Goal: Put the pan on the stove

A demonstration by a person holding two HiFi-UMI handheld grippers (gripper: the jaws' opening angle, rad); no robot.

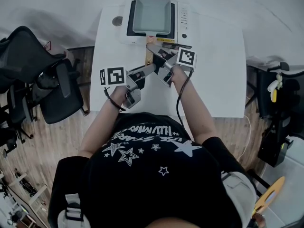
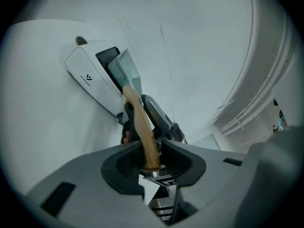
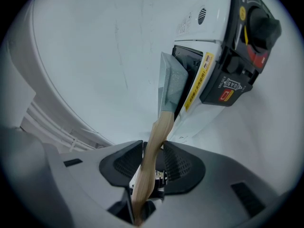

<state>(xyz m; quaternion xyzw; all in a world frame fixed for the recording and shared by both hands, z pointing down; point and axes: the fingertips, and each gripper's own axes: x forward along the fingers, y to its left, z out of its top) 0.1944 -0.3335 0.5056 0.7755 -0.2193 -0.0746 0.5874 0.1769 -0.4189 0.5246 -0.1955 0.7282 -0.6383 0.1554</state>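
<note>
A grey square pan (image 1: 152,14) lies over the top of a white portable gas stove (image 1: 183,23) at the table's far edge; I cannot tell whether it rests there or hovers. Its wooden handle (image 1: 149,55) points back toward me. My right gripper (image 1: 159,51) is shut on the handle partway along, and the handle (image 3: 159,132) runs right through its jaws (image 3: 153,160). My left gripper (image 1: 151,69) is shut on the handle's near end (image 2: 142,137), just behind the right gripper (image 2: 159,120). The pan (image 2: 124,68) shows edge-on in both gripper views.
The white table (image 1: 218,80) ends just in front of my body. Black office chairs (image 1: 42,80) stand at its left and dark equipment (image 1: 275,127) at its right. The stove's black knob (image 3: 261,27) faces the right side. A cable hangs from the right gripper.
</note>
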